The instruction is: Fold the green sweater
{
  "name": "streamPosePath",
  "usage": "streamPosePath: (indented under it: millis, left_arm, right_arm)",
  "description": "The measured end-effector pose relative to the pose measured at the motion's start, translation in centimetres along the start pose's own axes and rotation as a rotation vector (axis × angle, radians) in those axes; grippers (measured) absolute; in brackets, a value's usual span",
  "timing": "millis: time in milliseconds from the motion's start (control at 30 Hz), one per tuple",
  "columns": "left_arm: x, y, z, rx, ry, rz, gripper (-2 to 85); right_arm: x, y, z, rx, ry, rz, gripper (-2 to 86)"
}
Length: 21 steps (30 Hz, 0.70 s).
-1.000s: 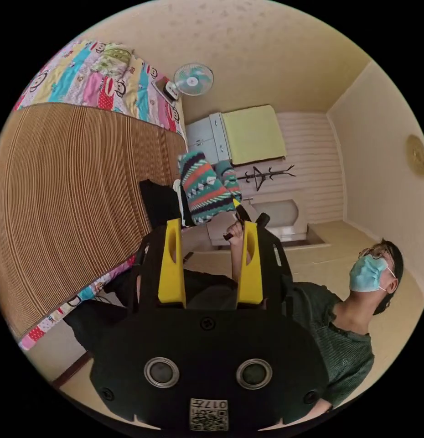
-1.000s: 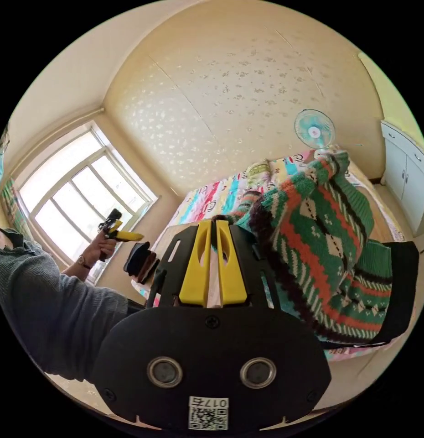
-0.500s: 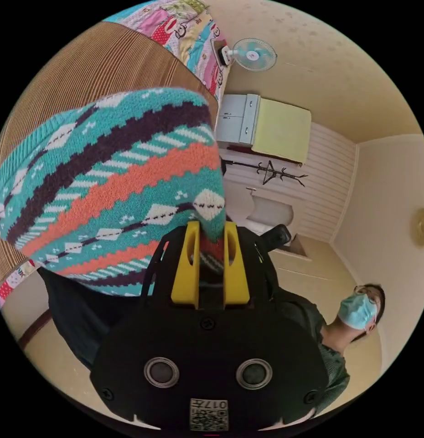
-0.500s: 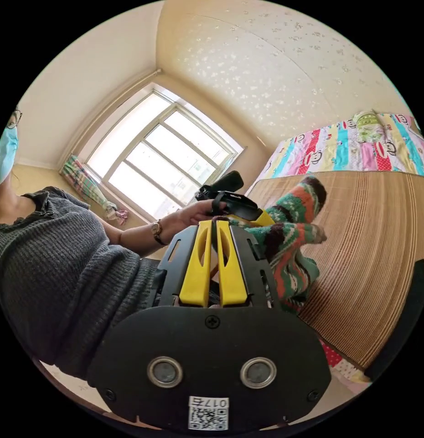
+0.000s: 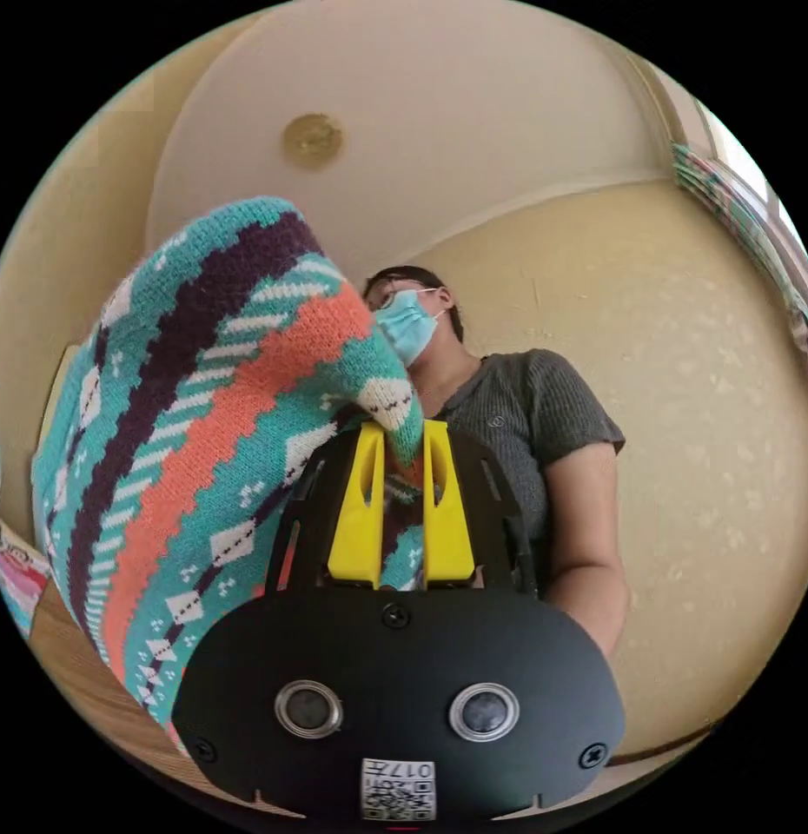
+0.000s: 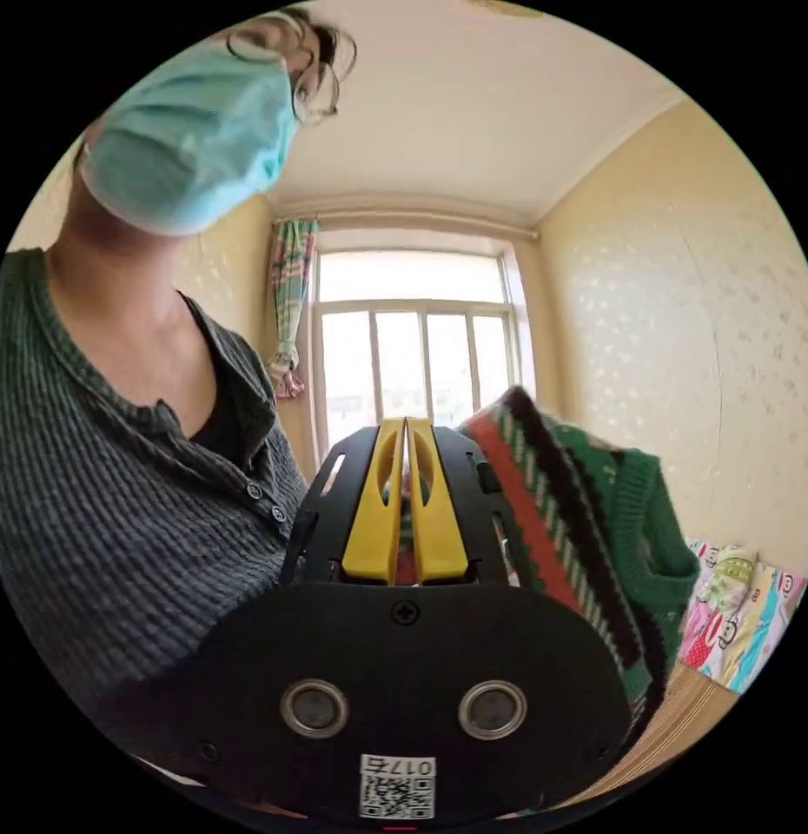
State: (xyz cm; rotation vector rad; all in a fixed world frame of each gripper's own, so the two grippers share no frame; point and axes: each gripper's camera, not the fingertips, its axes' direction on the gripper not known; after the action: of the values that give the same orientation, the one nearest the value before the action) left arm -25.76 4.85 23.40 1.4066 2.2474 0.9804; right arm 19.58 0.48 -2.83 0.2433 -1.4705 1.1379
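The green sweater (image 5: 204,417), knitted with orange, dark purple and white bands, hangs in the air at the left of the left gripper view. My left gripper (image 5: 402,432) is shut on a fold of it, and fabric shows between the yellow jaws. In the right gripper view the sweater (image 6: 586,530) hangs to the right of my right gripper (image 6: 406,424), its green ribbed hem outermost. That gripper's jaws are nearly together, with a bit of knit pinched low between them. The person (image 5: 517,417) holding both grippers stands close behind.
A window (image 6: 413,347) with a patterned curtain (image 6: 289,295) is behind the right gripper. A colourful cartoon quilt (image 6: 743,608) and a woven mat (image 6: 682,708) lie low at the right. The mat's edge (image 5: 82,686) shows under the sweater. A round ceiling lamp (image 5: 311,139) is overhead.
My left gripper, open a second ago, has shut on the sweater. Both grippers have lifted it off the mat and swung round, so the views now face the person and the ceiling.
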Motion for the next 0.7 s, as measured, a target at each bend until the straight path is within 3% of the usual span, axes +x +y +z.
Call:
streamPosePath:
  millis: [133,233,333,367,400,467,533,600,700]
  left_arm:
    - [0.2,-0.2,4.2,-0.124,0.181,0.111,6.9]
    - [-3.9,2.3,6.4,-0.100,0.339,0.032,6.7]
    - [-8.6,6.2,9.0,-0.039,0.489,-0.079,6.7]
    - [-9.7,7.4,10.1,-0.025,0.528,-0.100,6.6]
    - [-10.1,7.9,10.6,-0.023,0.544,-0.108,6.6]
    - [-11.0,9.6,12.1,-0.026,0.581,-0.132,6.6]
    - [-11.1,10.7,12.6,-0.037,0.562,-0.148,6.6]
    - [-11.1,11.6,12.4,-0.051,0.509,-0.173,6.7]
    - [-10.1,12.5,11.2,-0.099,0.312,-0.228,6.8]
  right_arm:
    - [5.2,1.4,-4.7,-0.048,0.194,0.078,3.8]
    - [9.4,4.5,-5.7,-0.105,0.199,0.101,12.2]
    - [15.7,9.6,-4.4,-0.193,0.018,0.216,16.2]
    - [18.2,12.4,-3.3,-0.251,-0.140,0.275,17.4]
    - [19.9,15.5,-2.6,-0.227,-0.368,0.306,18.1]
    - [21.2,20.2,-2.6,-0.075,-0.540,0.343,17.4]
    - [21.4,23.4,-2.0,-0.074,-0.424,0.421,13.3]
    - [19.2,24.5,-1.7,-0.068,-0.328,0.322,6.6]
    - [18.1,23.0,-2.0,-0.075,-0.069,0.328,4.1]
